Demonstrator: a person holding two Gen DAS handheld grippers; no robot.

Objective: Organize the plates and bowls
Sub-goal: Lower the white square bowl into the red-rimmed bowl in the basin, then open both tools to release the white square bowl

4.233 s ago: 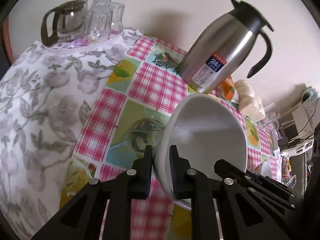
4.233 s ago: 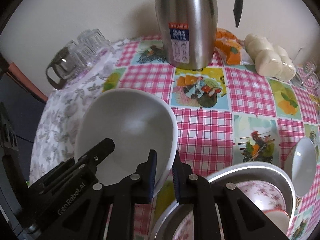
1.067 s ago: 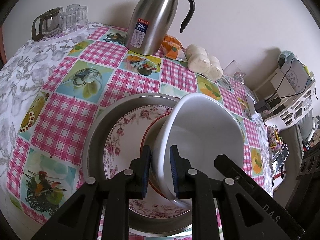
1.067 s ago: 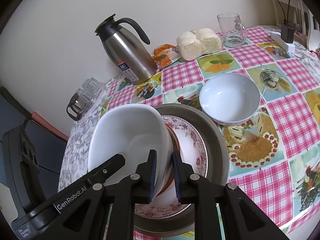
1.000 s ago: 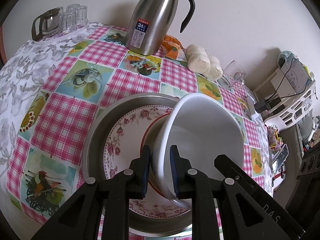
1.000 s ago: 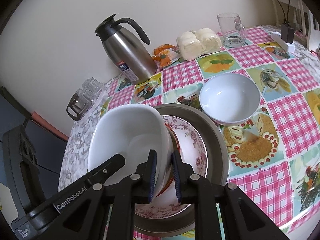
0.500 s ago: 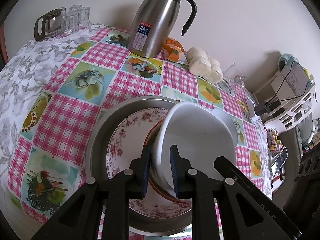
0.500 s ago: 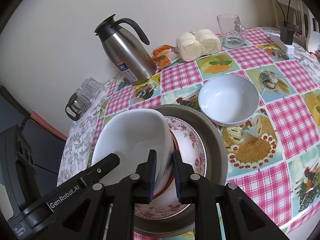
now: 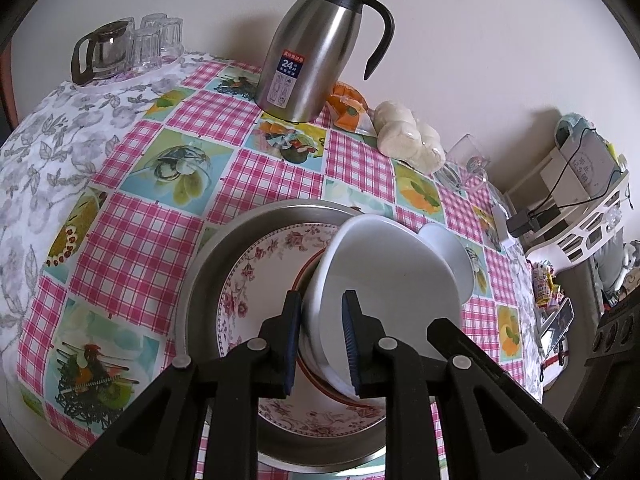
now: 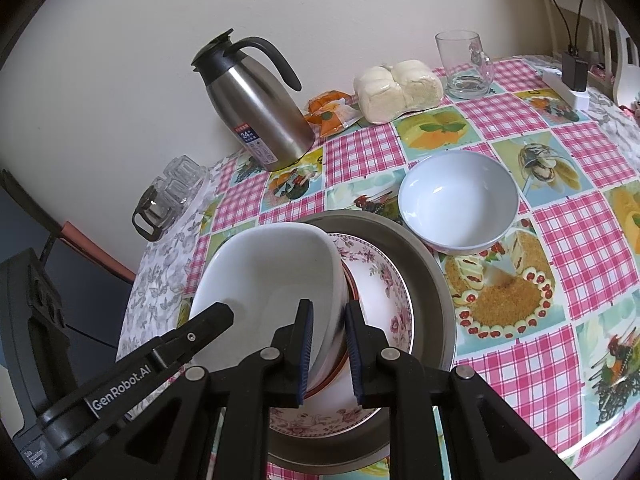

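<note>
— While both claws sit on the big white ceramic bowl (image 9: pixel 384 280), how are they set?

— Left gripper (image 9: pixel 320 340) has its fingers spread a little, straddling the bowl's near rim with a gap showing on each side. Right gripper (image 10: pixel 326 344) straddles the opposite rim; its jaws look slightly parted too, though I can't tell if the inner pad touches

— And the bowl itself?

— It rests, tilted, on a brown-rimmed dish that lies on the floral-patterned round plate (image 10: pixel 384 292), and that plate sits in the wide grey metal basin (image 10: pixel 436 280)

— Which step is this?

— Judging by the loosened jaws, the release after stacking

— What's next?

— Likely the smaller white bowl (image 10: pixel 460 204), just beside the basin on the pink checked tablecloth (image 10: pixel 560 240). Both claws need to lift clear of the rim without tipping the bowl, then one goes over to that bowl
</note>
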